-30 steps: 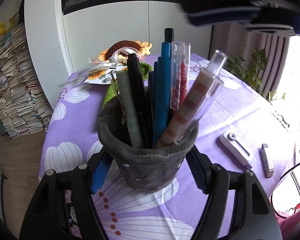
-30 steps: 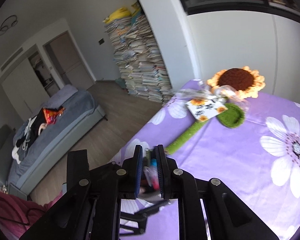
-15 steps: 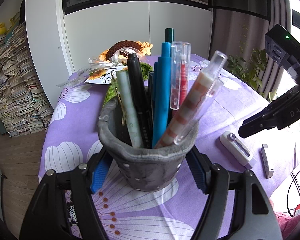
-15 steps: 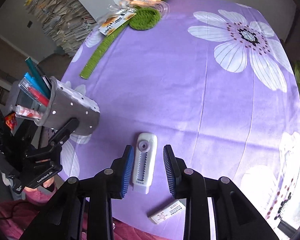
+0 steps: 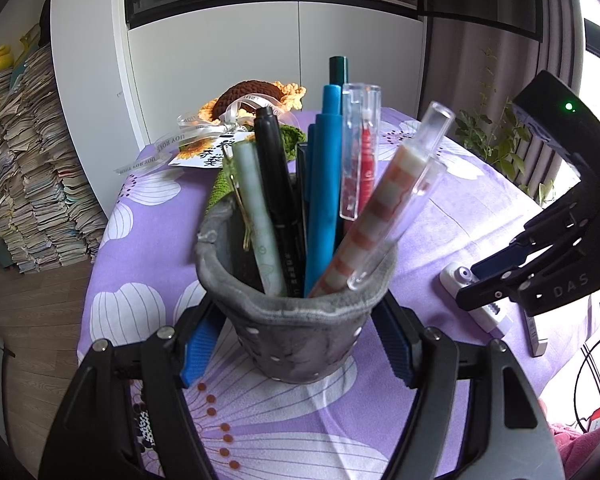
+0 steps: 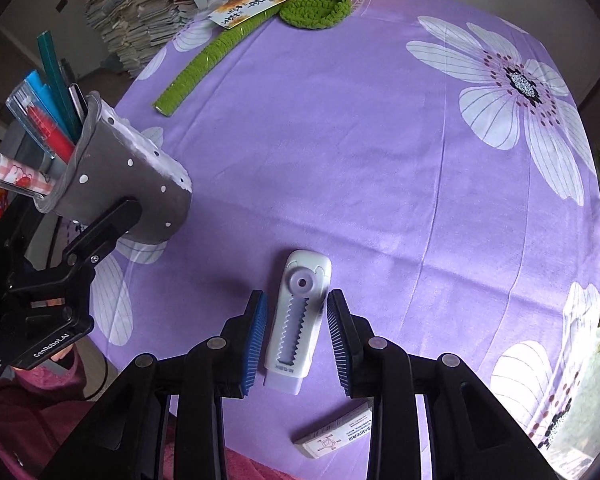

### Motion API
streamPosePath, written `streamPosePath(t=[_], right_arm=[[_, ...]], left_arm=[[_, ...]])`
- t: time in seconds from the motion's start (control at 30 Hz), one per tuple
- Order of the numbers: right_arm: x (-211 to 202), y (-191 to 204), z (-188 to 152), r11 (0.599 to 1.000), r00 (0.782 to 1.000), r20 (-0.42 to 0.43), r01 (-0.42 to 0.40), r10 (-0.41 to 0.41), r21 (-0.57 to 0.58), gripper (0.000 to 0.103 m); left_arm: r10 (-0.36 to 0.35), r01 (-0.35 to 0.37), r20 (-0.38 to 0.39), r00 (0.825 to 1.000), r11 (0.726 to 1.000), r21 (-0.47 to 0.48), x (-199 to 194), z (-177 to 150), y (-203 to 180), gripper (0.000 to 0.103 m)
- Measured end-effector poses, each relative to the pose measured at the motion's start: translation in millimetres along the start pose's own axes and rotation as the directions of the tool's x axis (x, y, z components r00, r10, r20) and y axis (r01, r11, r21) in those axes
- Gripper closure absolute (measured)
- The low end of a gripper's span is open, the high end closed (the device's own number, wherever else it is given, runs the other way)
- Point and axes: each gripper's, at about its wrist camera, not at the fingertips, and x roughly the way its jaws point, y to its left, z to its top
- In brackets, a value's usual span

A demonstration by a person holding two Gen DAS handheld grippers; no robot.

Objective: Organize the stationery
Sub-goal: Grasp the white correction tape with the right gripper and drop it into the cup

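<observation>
A grey dotted pen holder [image 5: 300, 320] stands on the purple flowered tablecloth [image 6: 340, 140] with several pens [image 5: 324, 184] upright in it. My left gripper [image 5: 298, 346] is shut on the holder's sides, also seen from the right wrist view where the holder [image 6: 128, 184] sits at the left. A white correction-tape dispenser [image 6: 296, 320] lies flat near the table's front edge. My right gripper [image 6: 296, 300] points down over it, open, with a blue pad on either side and a gap at each. In the left wrist view the right gripper [image 5: 472, 284] hides most of the dispenser [image 5: 452, 276].
A small boxed eraser [image 6: 336, 436] lies just in front of the dispenser, near the table edge. A crocheted sunflower [image 5: 256, 100] with a green stem [image 6: 204, 68] and a tag lies at the far side. A person's pink sleeve [image 6: 40, 400] is at the lower left.
My right gripper swung from above the pen holder down toward the table, its jaws widened, and it now straddles the white dispenser. The left gripper and holder stayed still.
</observation>
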Motion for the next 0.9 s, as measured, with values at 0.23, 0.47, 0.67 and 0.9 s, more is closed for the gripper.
streamPosePath(t=[0.23, 0.47, 0.67, 0.9], right_arm=[[8, 8, 10, 0.996, 0.997, -0.002, 0.073, -0.073, -0.056, 0.072], [-49, 10, 24, 0.998, 0.972, 0.230, -0.035, 0.045, -0.050, 0.076], [-134, 55, 39, 0.970, 0.808, 0.550, -0.106, 0.212, -0.218, 0.077], [-143, 87, 53, 0.934, 0.754, 0.576, -0.140, 0.316, -0.330, 0.077]], left_arm=[[0.000, 0.000, 0.000, 1.000, 1.000, 0.000, 0, 0, 0, 0.032], [0.001, -0.001, 0.000, 1.000, 1.000, 0.003, 1, 1, 0, 0.032], [0.002, -0.002, 0.000, 1.000, 1.000, 0.003, 2, 2, 1, 0.032], [0.005, -0.005, -0.003, 1.000, 1.000, 0.004, 2, 2, 0, 0.032]])
